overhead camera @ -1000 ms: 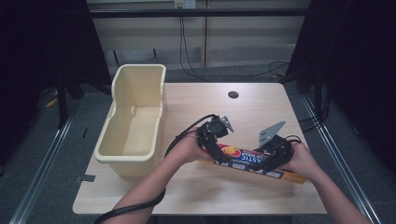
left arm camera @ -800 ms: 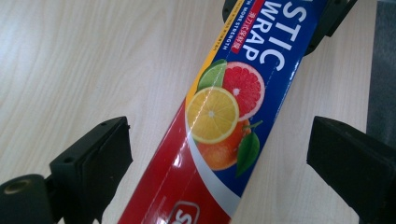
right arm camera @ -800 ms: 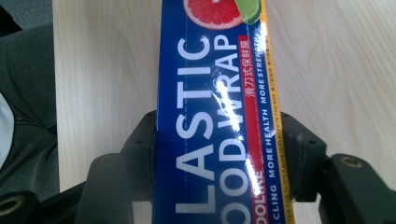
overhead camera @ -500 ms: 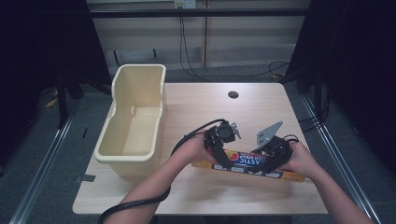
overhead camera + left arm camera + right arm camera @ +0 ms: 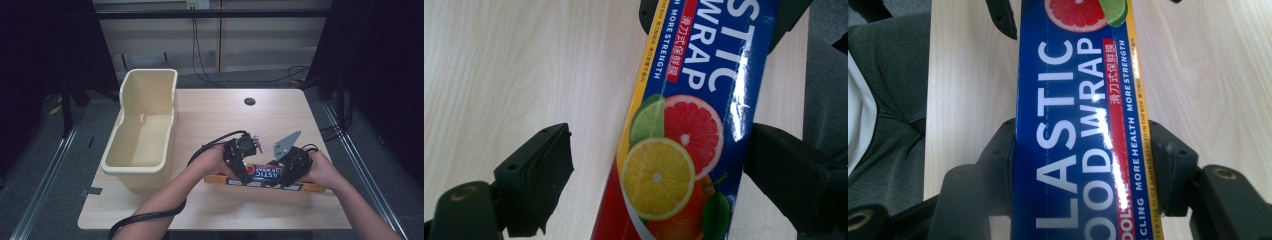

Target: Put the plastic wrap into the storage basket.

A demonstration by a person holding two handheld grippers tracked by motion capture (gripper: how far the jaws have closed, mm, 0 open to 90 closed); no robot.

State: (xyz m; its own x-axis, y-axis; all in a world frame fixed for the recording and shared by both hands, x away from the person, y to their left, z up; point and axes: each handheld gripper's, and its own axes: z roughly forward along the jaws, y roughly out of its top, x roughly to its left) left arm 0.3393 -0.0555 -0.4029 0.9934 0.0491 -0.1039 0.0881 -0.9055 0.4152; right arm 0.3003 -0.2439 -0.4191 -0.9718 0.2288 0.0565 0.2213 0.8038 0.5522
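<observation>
Between our two pairs of jaws, a long plastic wrap box [image 5: 262, 176] lies across the near part of the wooden table [image 5: 280, 120]. Our right gripper [image 5: 1083, 165] pinches it across its width, both pads pressed to its long sides, seemingly to steady it while the other end is taken. Our left gripper [image 5: 659, 165] straddles the fruit-printed end, jaws spread and just now closing: the box sits close against one jaw, with a clear gap to the other. A cream bin [image 5: 142, 130] waits beyond the left gripper.

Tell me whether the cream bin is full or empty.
Empty: the high view looks into the cream bin and shows only its bare floor.
</observation>
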